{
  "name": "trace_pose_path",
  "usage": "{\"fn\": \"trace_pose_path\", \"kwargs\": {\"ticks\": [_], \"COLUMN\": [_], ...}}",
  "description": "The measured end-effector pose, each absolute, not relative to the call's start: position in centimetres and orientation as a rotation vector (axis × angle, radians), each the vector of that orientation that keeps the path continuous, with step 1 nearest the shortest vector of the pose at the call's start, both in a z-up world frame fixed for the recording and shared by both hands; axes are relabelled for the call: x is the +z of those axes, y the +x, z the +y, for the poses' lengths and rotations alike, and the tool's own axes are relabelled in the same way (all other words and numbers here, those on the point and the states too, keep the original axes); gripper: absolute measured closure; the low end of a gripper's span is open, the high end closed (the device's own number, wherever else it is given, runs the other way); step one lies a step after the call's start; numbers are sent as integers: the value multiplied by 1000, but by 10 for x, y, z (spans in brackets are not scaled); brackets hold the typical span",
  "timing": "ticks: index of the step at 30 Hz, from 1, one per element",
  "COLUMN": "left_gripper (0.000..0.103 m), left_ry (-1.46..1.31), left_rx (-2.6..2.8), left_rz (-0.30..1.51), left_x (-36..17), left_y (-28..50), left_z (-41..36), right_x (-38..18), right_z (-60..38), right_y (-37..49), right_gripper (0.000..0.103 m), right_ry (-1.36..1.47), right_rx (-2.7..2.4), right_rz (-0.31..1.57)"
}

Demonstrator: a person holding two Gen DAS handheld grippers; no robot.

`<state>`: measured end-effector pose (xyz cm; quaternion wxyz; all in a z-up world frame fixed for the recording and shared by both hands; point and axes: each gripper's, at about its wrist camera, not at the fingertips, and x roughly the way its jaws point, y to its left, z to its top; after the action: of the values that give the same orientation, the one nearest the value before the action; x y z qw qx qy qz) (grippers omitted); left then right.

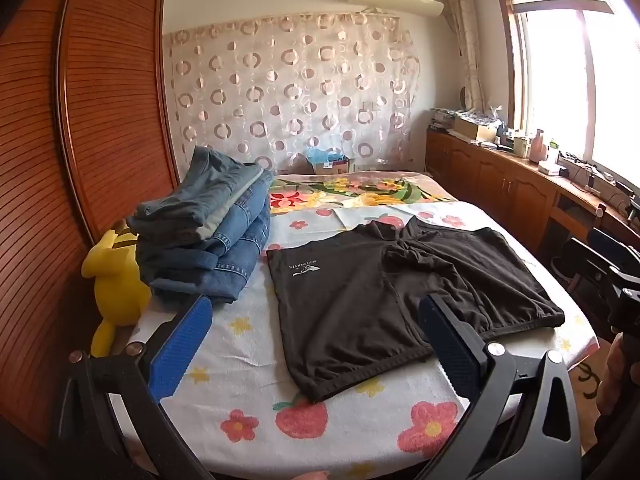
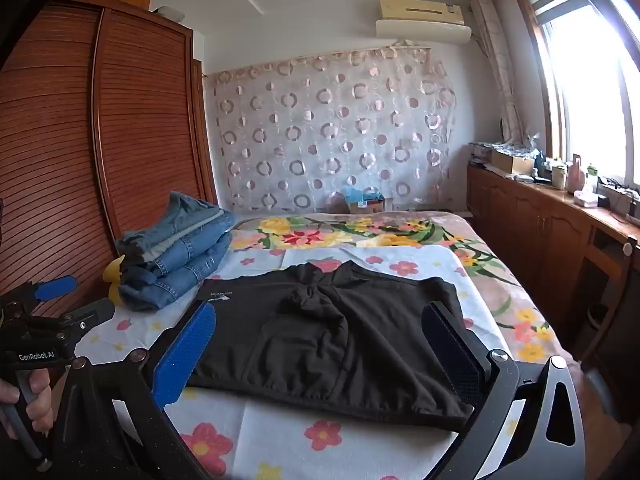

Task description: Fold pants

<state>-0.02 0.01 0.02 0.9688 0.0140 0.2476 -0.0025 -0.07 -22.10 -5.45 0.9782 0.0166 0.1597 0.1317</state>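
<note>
1 jeans stack [image 1: 204,232] beside black shorts [image 1: 400,292], yellow plush [image 1: 114,280] behind

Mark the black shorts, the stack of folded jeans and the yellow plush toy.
black shorts [image 1: 344,304]: left wrist view, on the left leg's flat front panel.
stack of folded jeans [image 1: 208,236]: left wrist view, on the side of the folded layers.
yellow plush toy [image 1: 116,280]: left wrist view, on its body.

Strong daylight enters from the window [image 1: 568,80] on the right and is blown out to white. Both views are sharp, with fisheye bending and dark corners.
</note>
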Motion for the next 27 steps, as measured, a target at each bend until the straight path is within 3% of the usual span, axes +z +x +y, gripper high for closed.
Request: {"fn": "trace_pose_path", "kwargs": {"ticks": [27], "left_gripper": [0], "left_ry": [42], "left_rx": [0], "left_rz": [498], "left_x": [0], "left_y": [0], "left_z": [-1], "right_x": [-53], "right_z": [-223], "right_y": [-4], "right_gripper": [0], "right_ry": [39], "right_rx": [258], "right_rz": [318]}}
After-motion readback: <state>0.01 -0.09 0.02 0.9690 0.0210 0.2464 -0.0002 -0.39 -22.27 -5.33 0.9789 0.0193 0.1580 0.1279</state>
